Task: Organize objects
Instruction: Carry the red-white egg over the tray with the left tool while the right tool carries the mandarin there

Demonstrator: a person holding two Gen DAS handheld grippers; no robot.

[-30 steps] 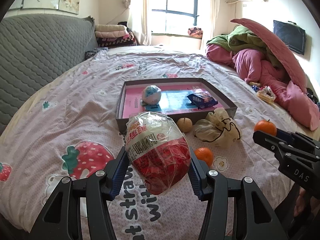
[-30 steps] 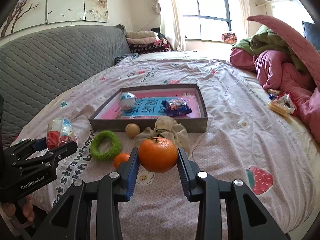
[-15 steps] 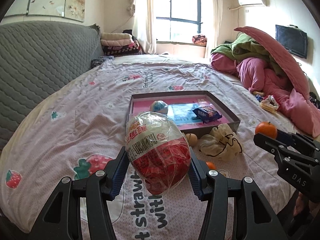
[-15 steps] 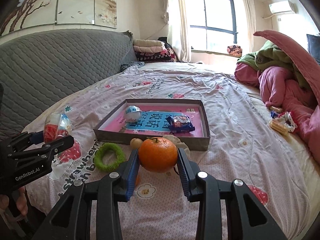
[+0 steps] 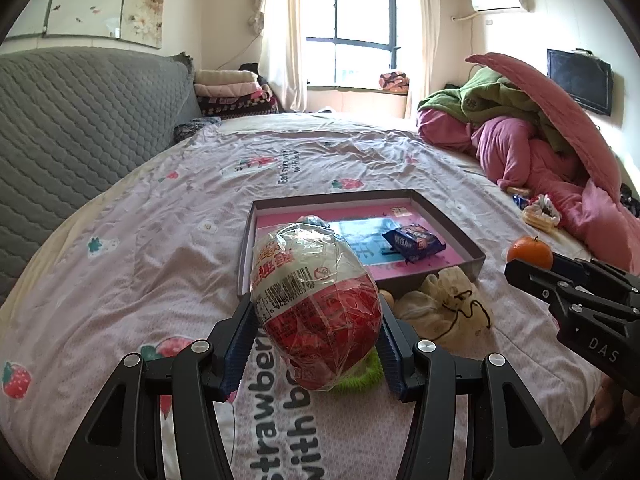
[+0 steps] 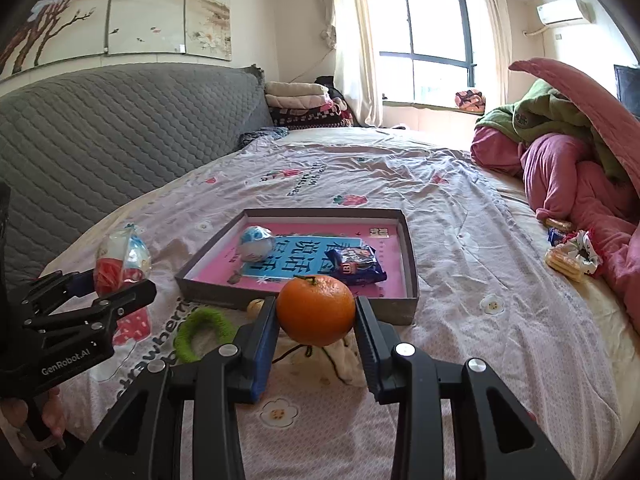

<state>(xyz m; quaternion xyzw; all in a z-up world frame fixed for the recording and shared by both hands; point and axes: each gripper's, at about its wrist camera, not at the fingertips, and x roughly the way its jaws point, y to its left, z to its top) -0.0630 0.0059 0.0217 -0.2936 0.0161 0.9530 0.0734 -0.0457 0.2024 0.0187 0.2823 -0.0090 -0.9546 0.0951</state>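
Note:
My left gripper (image 5: 316,320) is shut on a large wrapped red and white egg (image 5: 316,300), held above the bedsheet in front of the shallow box (image 5: 440,216). My right gripper (image 6: 316,320) is shut on an orange (image 6: 316,309), held above the sheet before the box (image 6: 412,264). The box holds a small blue and white egg (image 6: 256,242) and a dark blue snack packet (image 6: 358,266) on a pink and blue sheet. A green ring (image 6: 202,334), a cream drawstring pouch (image 5: 444,308) and a small yellowish fruit (image 6: 256,306) lie in front of the box.
The bed (image 5: 160,240) has a pink strawberry-print sheet. A grey quilted headboard (image 5: 80,120) stands on the left. Piled pink and green bedding (image 5: 540,148) lies at the right, with biscuit packets (image 6: 568,260) beside it. Folded blankets (image 6: 300,104) are stacked by the window.
Both grippers have risen and pulled back from the box with their loads still held. The green ring now shows under the left gripper's egg.

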